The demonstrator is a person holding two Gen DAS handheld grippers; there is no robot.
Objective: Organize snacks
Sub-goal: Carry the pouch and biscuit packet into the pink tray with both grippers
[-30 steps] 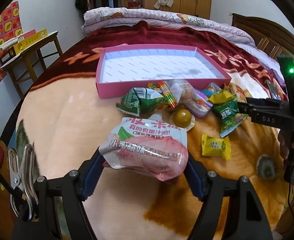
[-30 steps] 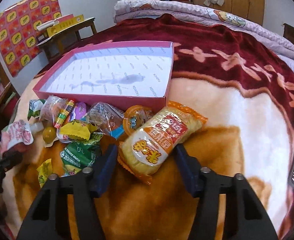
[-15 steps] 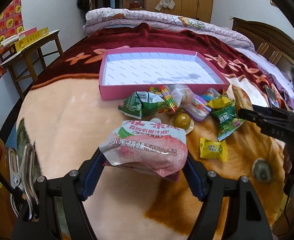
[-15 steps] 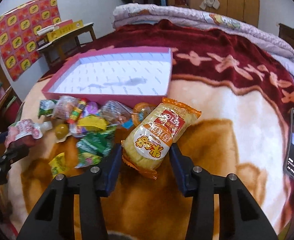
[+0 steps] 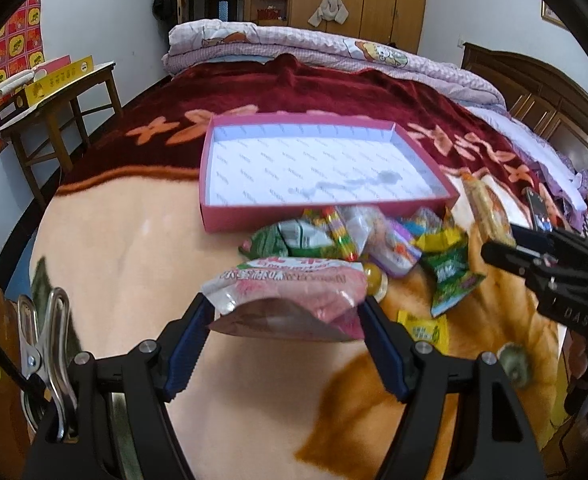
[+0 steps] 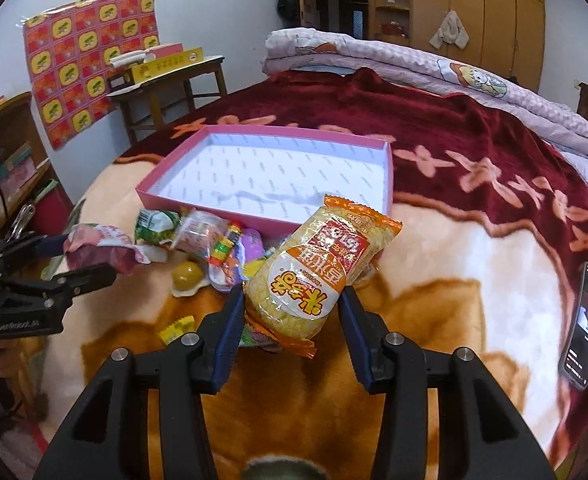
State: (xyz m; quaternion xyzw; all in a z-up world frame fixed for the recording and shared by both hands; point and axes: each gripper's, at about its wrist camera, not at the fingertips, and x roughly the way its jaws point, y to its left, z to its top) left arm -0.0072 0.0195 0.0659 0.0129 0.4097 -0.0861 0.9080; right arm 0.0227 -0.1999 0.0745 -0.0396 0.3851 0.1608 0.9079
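Note:
My left gripper [image 5: 283, 312] is shut on a pink peach jelly pouch [image 5: 289, 292], held flat above the blanket. My right gripper [image 6: 291, 312] is shut on a yellow-orange snack bag [image 6: 318, 268], lifted near the front right corner of the pink tray [image 6: 221, 211]. The tray [image 5: 326, 210] lies empty on the bed. A pile of small snacks [image 5: 358, 236] lies in front of it, also in the right wrist view [image 6: 209, 248]. The left gripper with the pouch shows at the left of the right wrist view [image 6: 77, 256]. The right gripper shows at the right of the left wrist view [image 5: 506, 248].
A phone [image 6: 584, 324] lies on the blanket at the right. A wooden side table [image 5: 53, 92] stands left of the bed. A folded quilt [image 5: 326, 48] lies at the bed's far end. A yellow candy packet [image 5: 426, 330] lies apart from the pile.
Both grippers have risen with their snacks. The pink pouch has tipped flat, edge towards the camera. The orange bag has moved up towards the tray's corner.

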